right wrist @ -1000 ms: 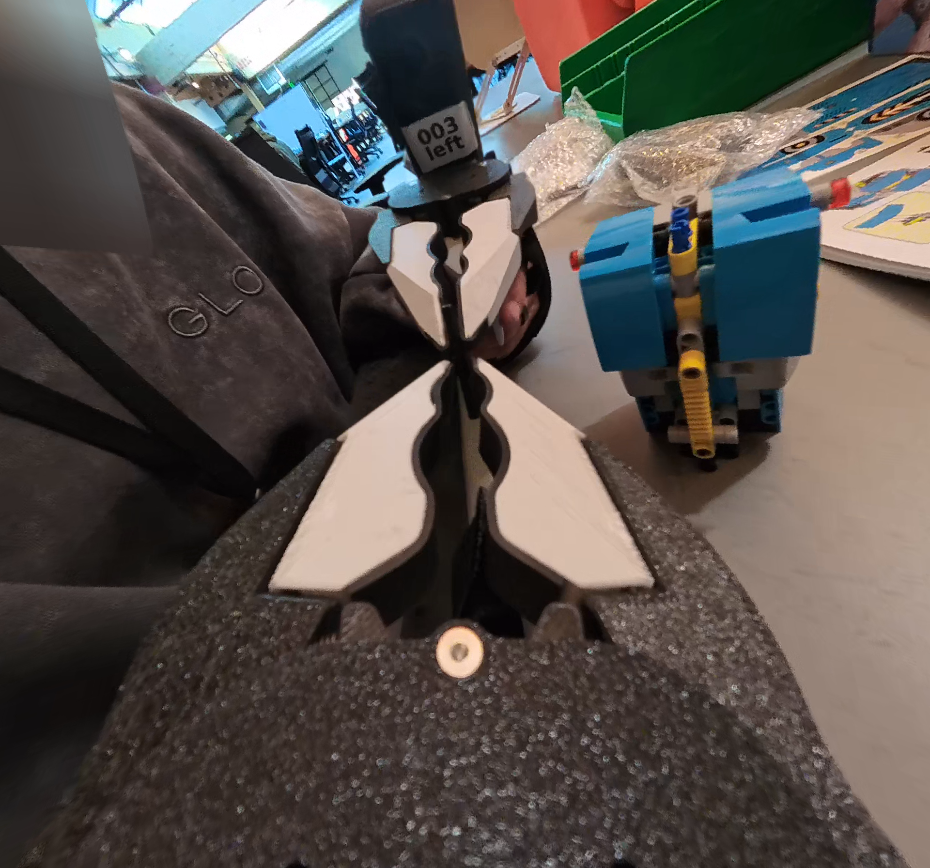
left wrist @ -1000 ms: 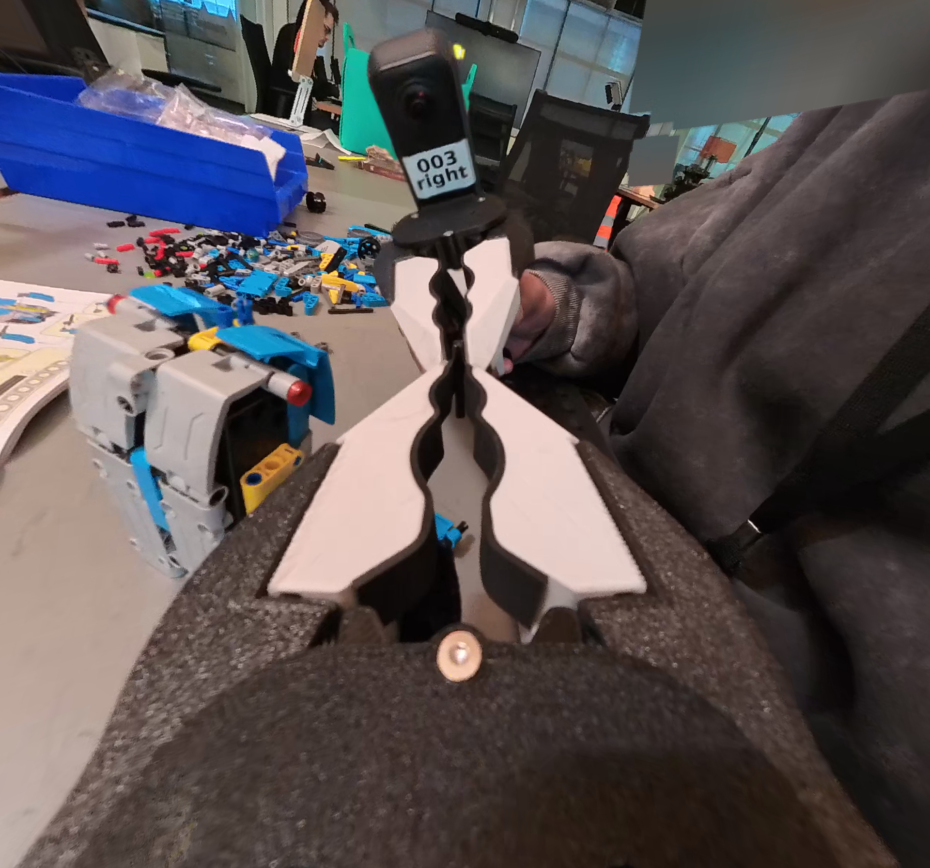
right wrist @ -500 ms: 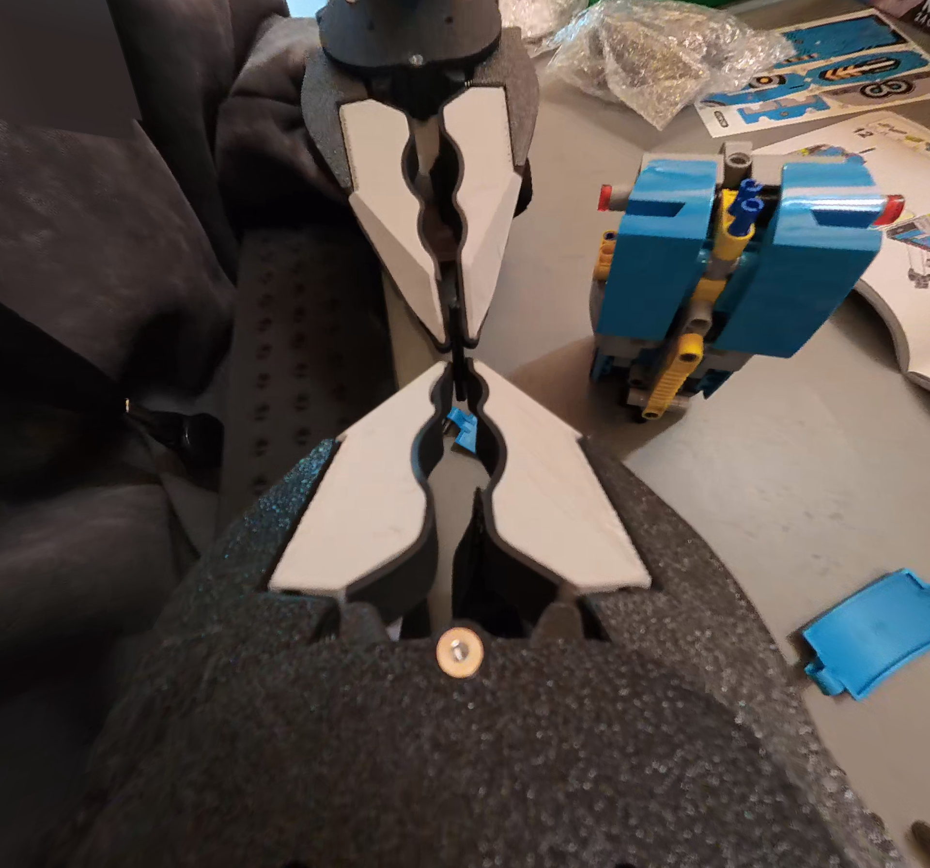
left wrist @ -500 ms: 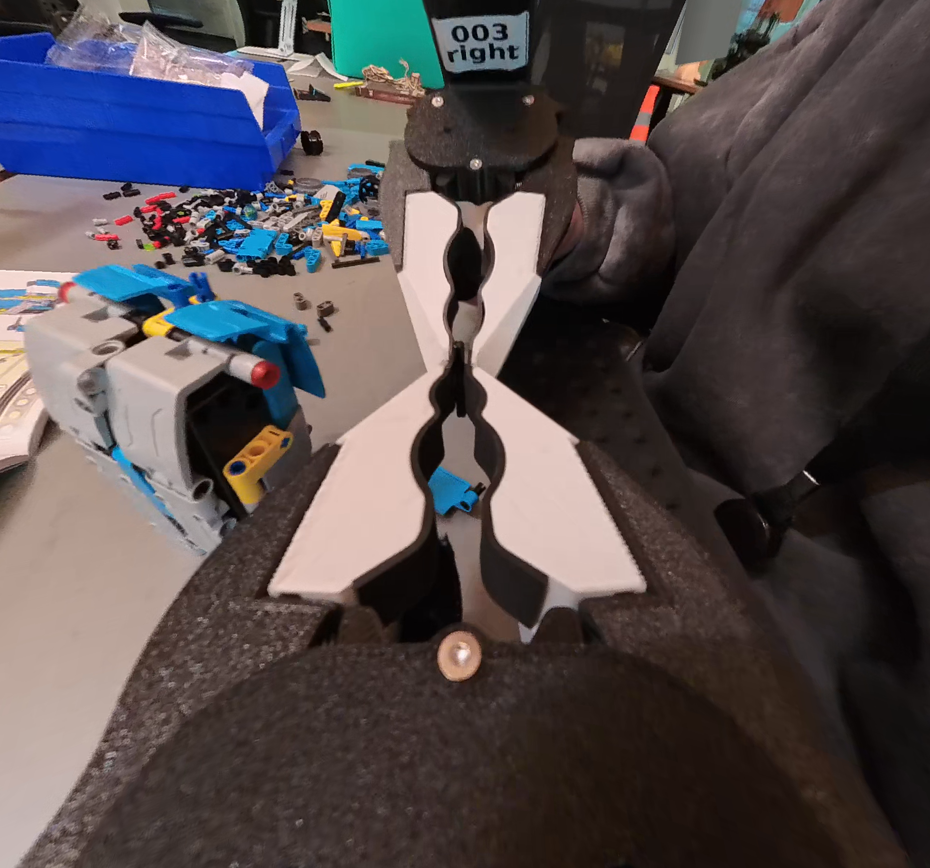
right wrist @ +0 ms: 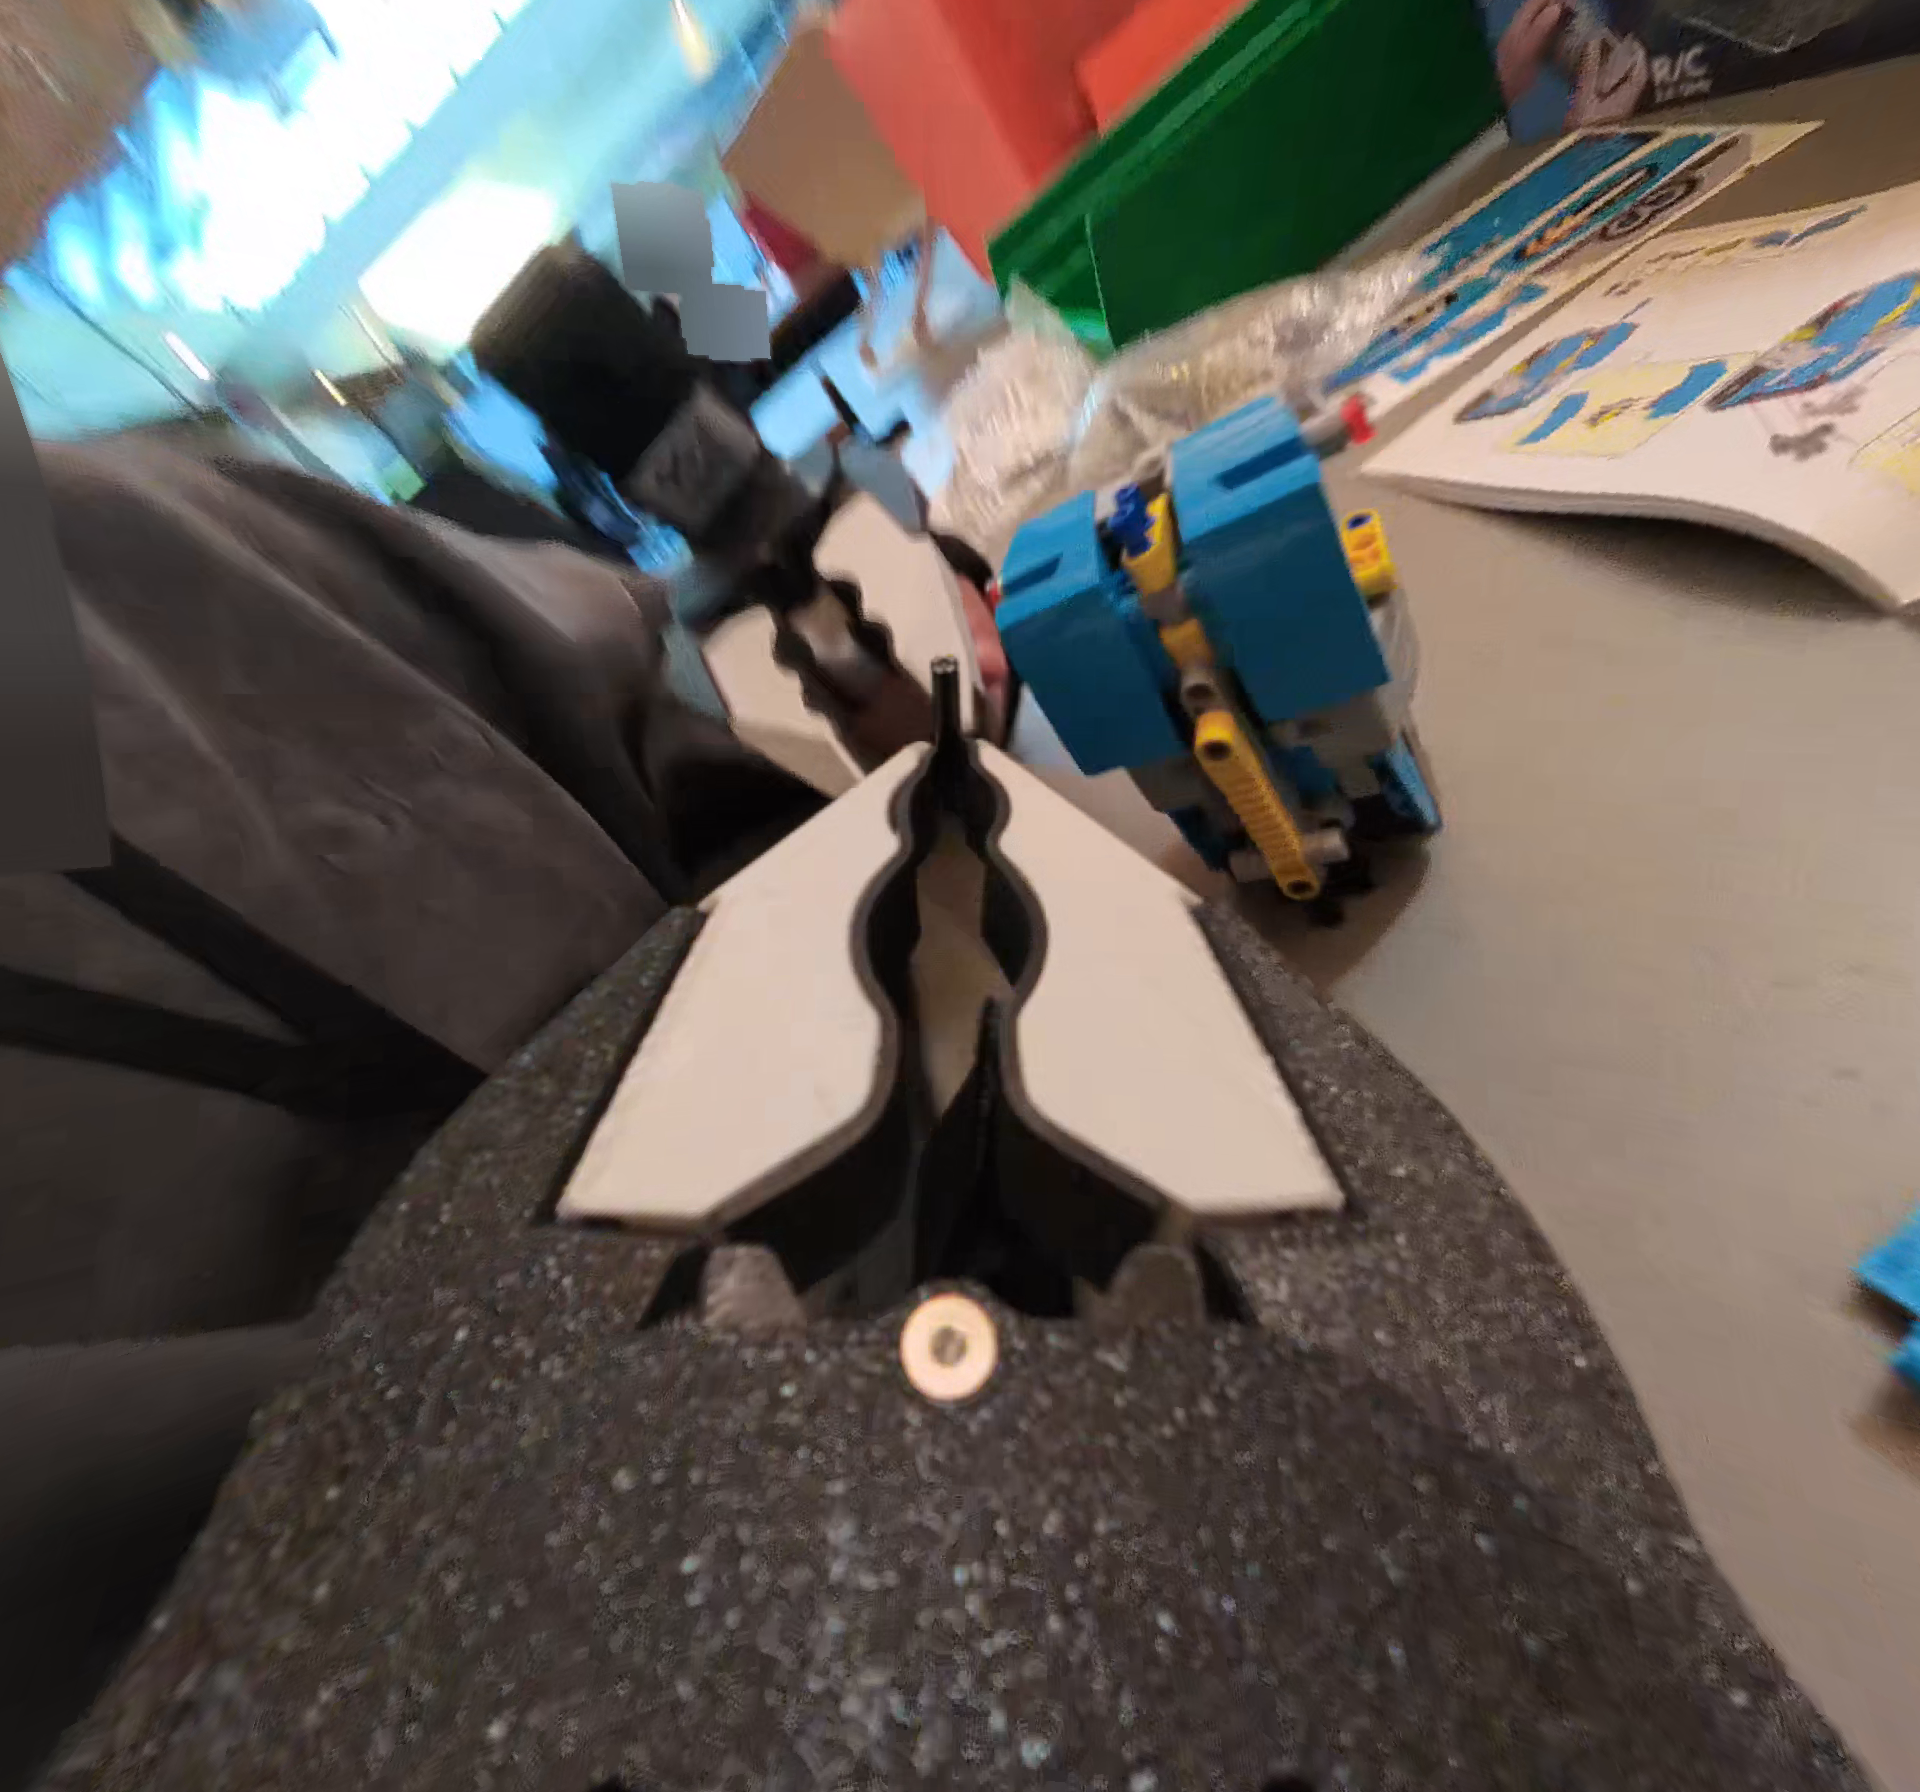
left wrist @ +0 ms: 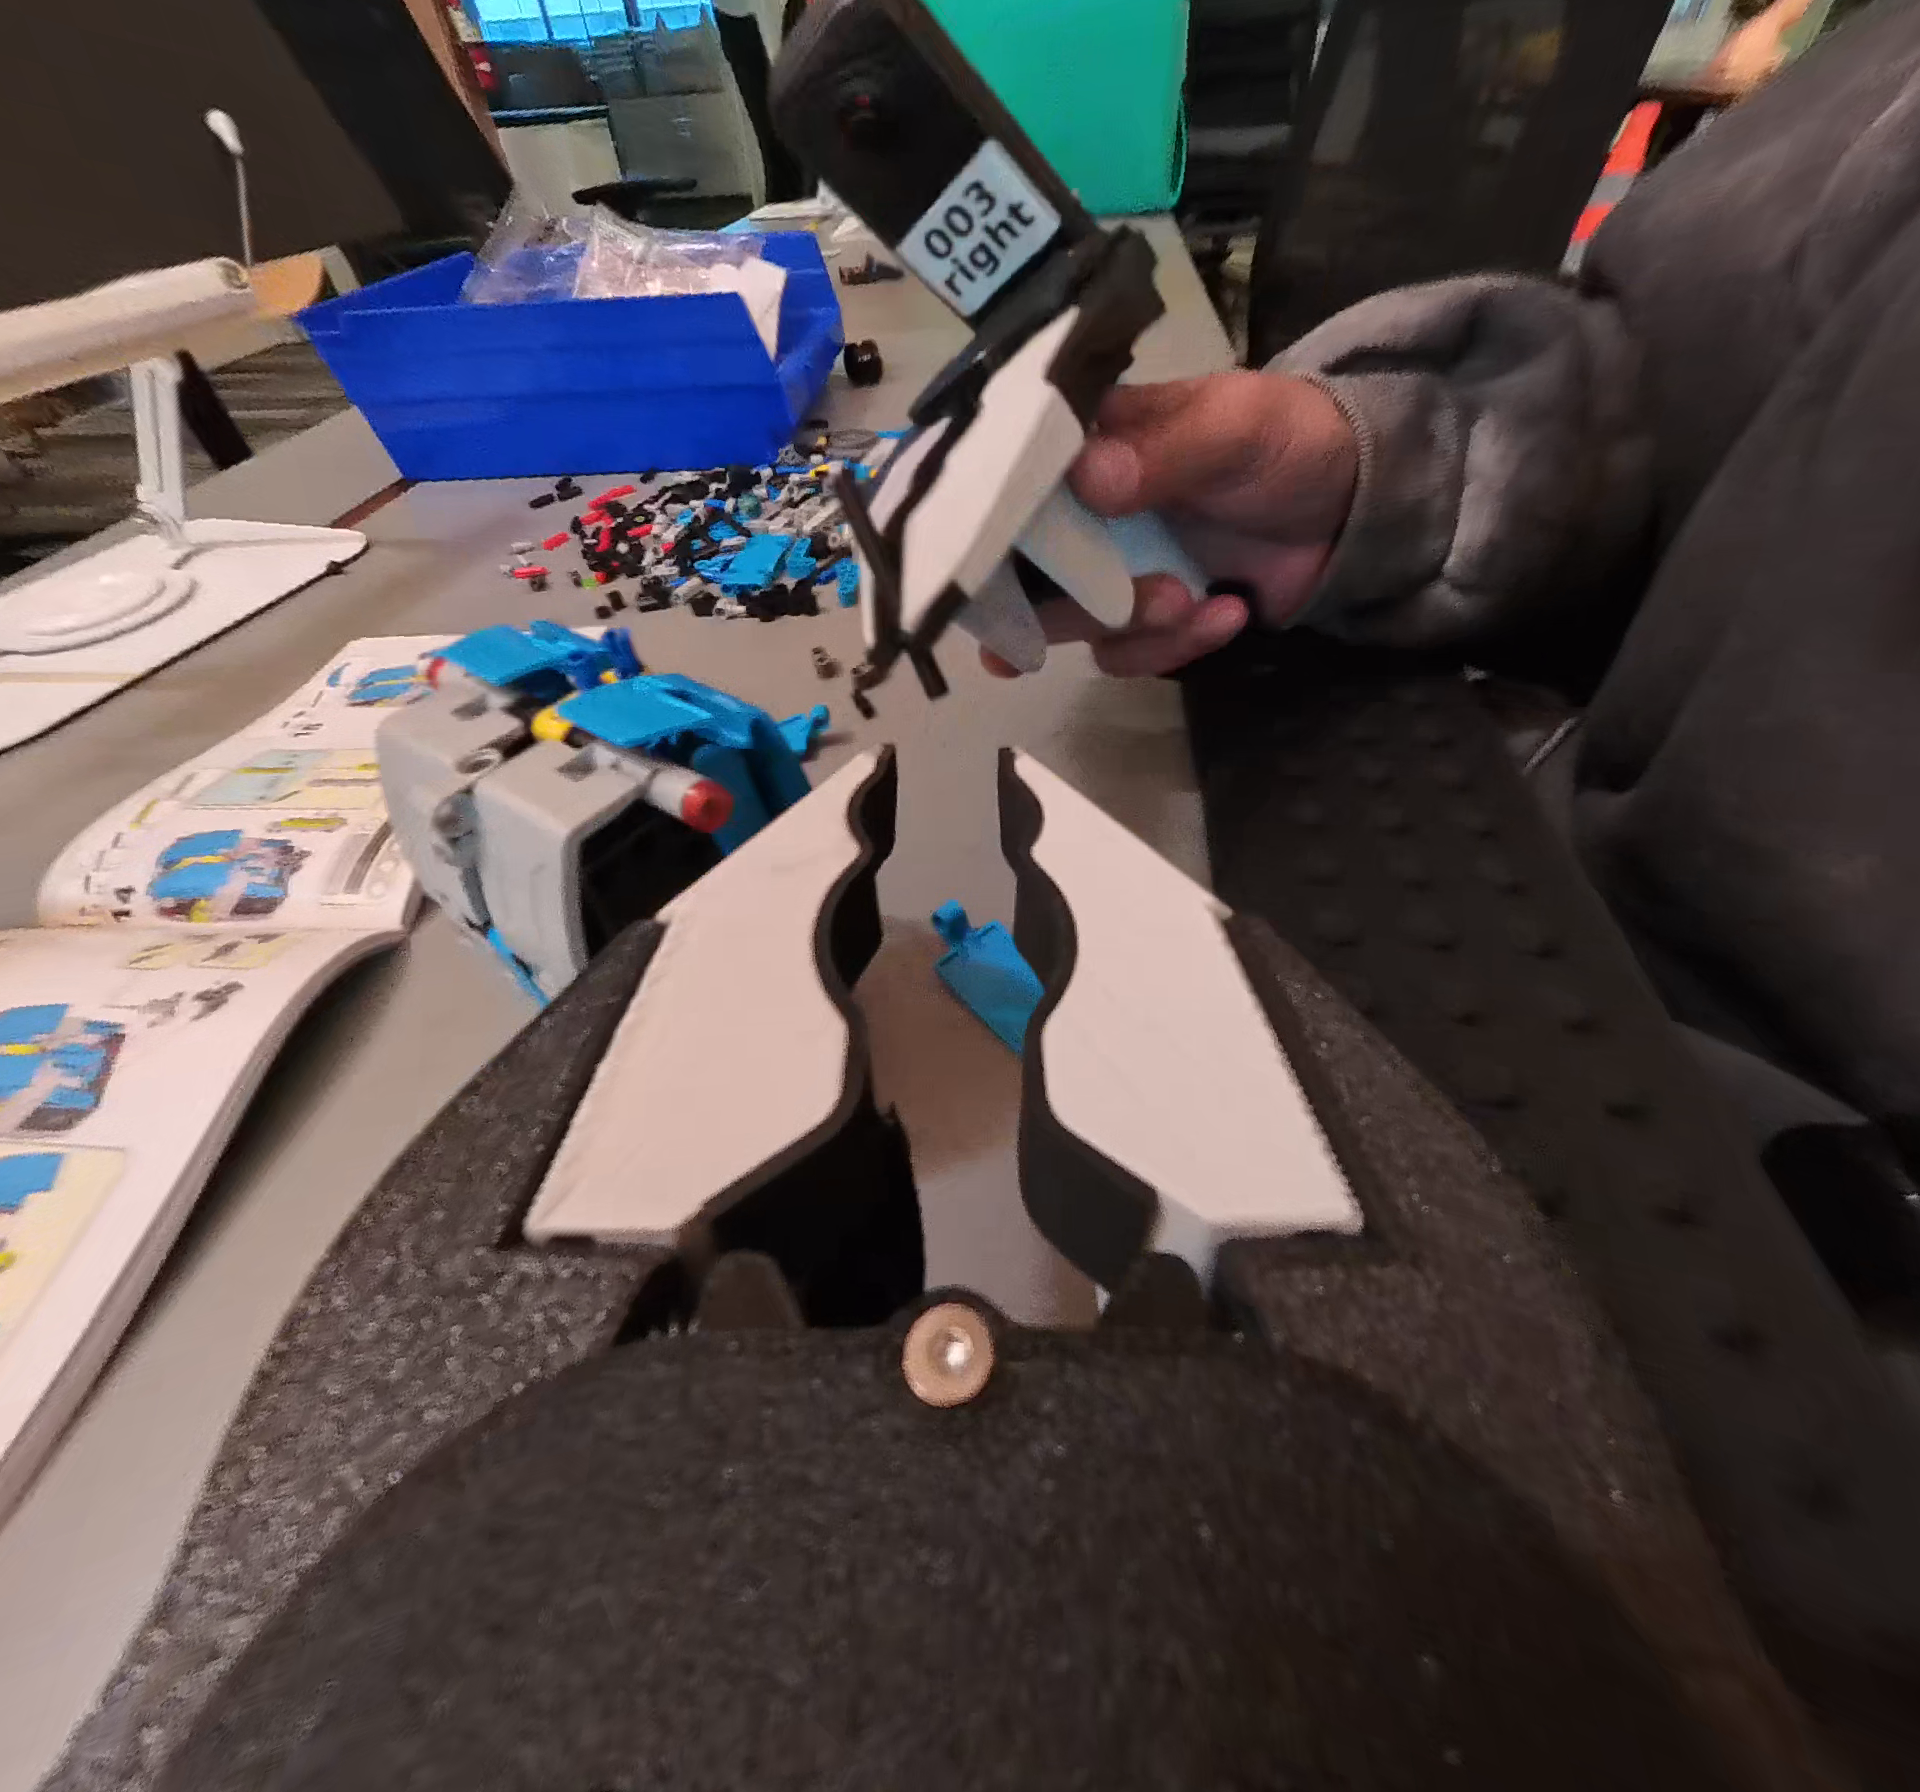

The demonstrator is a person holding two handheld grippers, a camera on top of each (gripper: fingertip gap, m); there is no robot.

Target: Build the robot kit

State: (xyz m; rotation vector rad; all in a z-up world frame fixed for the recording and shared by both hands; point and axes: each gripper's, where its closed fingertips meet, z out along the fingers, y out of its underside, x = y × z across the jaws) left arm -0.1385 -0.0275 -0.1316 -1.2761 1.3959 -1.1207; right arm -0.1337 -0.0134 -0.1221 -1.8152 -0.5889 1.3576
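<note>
My left gripper (left wrist: 945, 766) is open and empty, low over the grey table (left wrist: 1091, 734). A small flat blue piece (left wrist: 987, 973) lies on the table between its jaws. My right gripper (right wrist: 948, 755) is shut on a thin black pin (right wrist: 945, 708) that sticks out past its tips. In the left wrist view the right gripper (left wrist: 899, 672) hangs tilted just beyond the left one, held by a hand (left wrist: 1216, 506), with the pin (left wrist: 928, 677) at its tip. A blue and grey brick model (left wrist: 582, 807) stands left of the left gripper and also shows in the right wrist view (right wrist: 1205, 641).
An open instruction booklet (left wrist: 156, 911) lies at the left. A heap of small loose pieces (left wrist: 707, 537) lies before a blue bin (left wrist: 561, 381). A white stand (left wrist: 104, 547) is far left. Green bins (right wrist: 1247, 215), plastic bags (right wrist: 1091, 402) and a blue piece (right wrist: 1891, 1264) show in the right wrist view.
The two grippers were tip to tip, both shut. Now my left gripper has opened, and my right gripper has pulled away and tilted, keeping the black pin.
</note>
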